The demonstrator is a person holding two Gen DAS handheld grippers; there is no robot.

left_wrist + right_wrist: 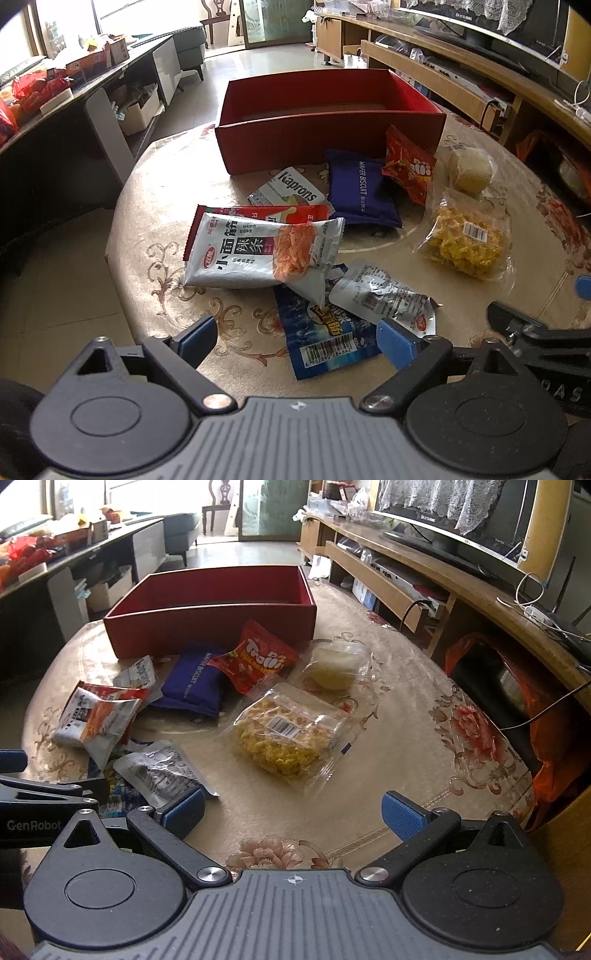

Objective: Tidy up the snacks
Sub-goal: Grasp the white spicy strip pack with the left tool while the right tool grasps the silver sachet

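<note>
We had a pile of snacks on the round table [155, 229], and the red box [332, 122] at the far side was empty, ready for them. Our left gripper [295, 341] hung wide open over the blue packet [325, 339], which lay flat under a crinkly silver pouch [384, 299]. Nothing was between its pads. Our right gripper [293, 812] was wide open too, over bare cloth just in front of the clear bag of yellow crunchy snack [284, 734].

We thought all of these were very light. The foil and plastic looked slippery and soft, so a pinch on the flat middle could slide off. A crimped end or a puffy corner seemed the best place to grab. The white spicy-strip bag [258, 254] was puffed up with air and sat on top of a red one, so it looked easy to take by its edge. The yellow snack could crumble, so we would squeeze only its loose wrapper. The little cake in clear wrap [471, 171] looked squishy. The dark blue wafer pack [360, 192] and red gummy bag [255, 661] lay right by the box wall.
</note>
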